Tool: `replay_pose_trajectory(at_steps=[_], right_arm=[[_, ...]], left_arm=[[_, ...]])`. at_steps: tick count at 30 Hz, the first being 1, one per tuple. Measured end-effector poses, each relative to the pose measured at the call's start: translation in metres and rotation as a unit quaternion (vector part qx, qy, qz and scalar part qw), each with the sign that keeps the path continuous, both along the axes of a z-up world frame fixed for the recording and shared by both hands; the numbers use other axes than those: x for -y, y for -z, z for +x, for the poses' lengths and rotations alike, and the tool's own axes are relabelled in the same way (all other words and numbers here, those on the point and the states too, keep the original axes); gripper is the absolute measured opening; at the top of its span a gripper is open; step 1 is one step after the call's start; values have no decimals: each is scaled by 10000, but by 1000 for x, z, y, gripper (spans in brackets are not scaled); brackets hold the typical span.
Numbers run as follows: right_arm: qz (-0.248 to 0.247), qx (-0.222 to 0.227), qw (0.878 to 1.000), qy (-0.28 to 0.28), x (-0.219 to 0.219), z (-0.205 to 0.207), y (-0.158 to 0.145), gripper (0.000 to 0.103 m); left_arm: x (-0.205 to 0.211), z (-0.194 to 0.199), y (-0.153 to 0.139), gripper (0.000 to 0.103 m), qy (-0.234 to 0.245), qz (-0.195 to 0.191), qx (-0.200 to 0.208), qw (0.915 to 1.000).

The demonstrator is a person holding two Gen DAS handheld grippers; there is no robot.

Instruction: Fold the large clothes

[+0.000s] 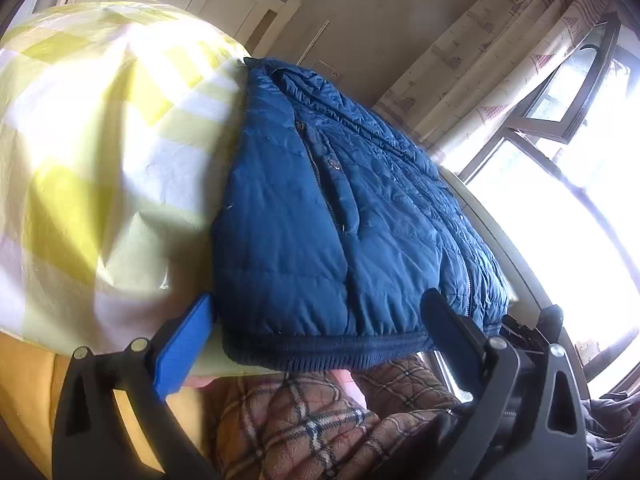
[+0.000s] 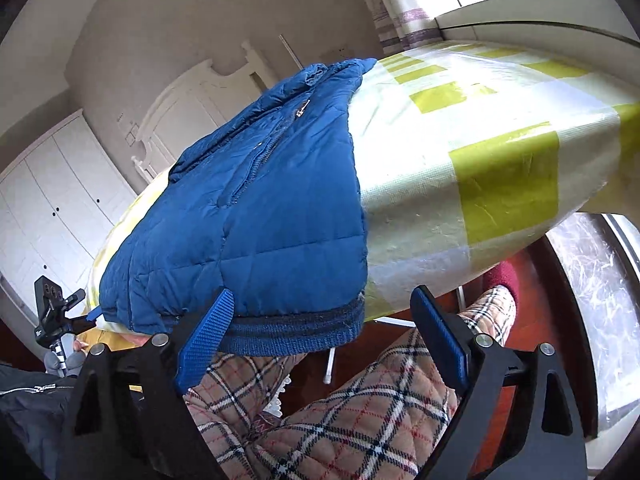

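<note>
Checked tablecloth [image 2: 500, 168] bears jacket [image 2: 256, 208], hem nearest.

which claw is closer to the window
right. the right claw is at the blue jacket's hem end on the window's side; the left claw straddles the hem farther from it, toward the bare sheet

A yellow-and-white checked tablecloth [image 2: 500, 168] covers the table, patterned curtains [image 1: 500, 60] hang by the bright window [image 1: 560, 208], and white wardrobe doors [image 2: 52, 208] line the wall.
</note>
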State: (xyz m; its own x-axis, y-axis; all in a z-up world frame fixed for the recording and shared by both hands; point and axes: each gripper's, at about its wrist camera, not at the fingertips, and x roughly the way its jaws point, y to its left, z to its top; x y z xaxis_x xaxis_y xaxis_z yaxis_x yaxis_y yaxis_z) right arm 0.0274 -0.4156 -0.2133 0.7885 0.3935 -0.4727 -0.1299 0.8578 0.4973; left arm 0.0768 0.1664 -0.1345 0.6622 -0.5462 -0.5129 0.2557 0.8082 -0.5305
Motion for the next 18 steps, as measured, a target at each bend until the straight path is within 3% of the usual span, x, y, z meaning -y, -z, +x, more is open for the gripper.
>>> replay_pose_trajectory(at_steps=[3,6,7,8,9,11,13,18], right_arm=[[86,50,9996,-271,-11,12,7,82],[190,101,9988,-430,-22,18,11,75],[186,188,9985,-480,-25,17,10,73],[165,281,9981,-520,-28,14,7,67],[195,366,9974,-582,-30,9,4,58],[384,624,9947,-719,-28,1,-4,51],[542,844,9923,-726,-22,-10,-13,51],[123,383,9976,-571,-19,2,-4,55]], left_arm=[[0,15,16,100,-94,-171,-258,9995],[-5,20,33,100,-74,-650,-438,9969],[-5,19,34,95,-31,-771,-464,9959],[-4,18,33,77,76,-890,-481,9948],[-3,16,32,71,126,-916,-493,9945],[-2,8,24,48,236,-858,-338,9955],[-1,2,17,45,329,-813,-183,9960],[-7,5,19,48,277,-886,-267,9953]])
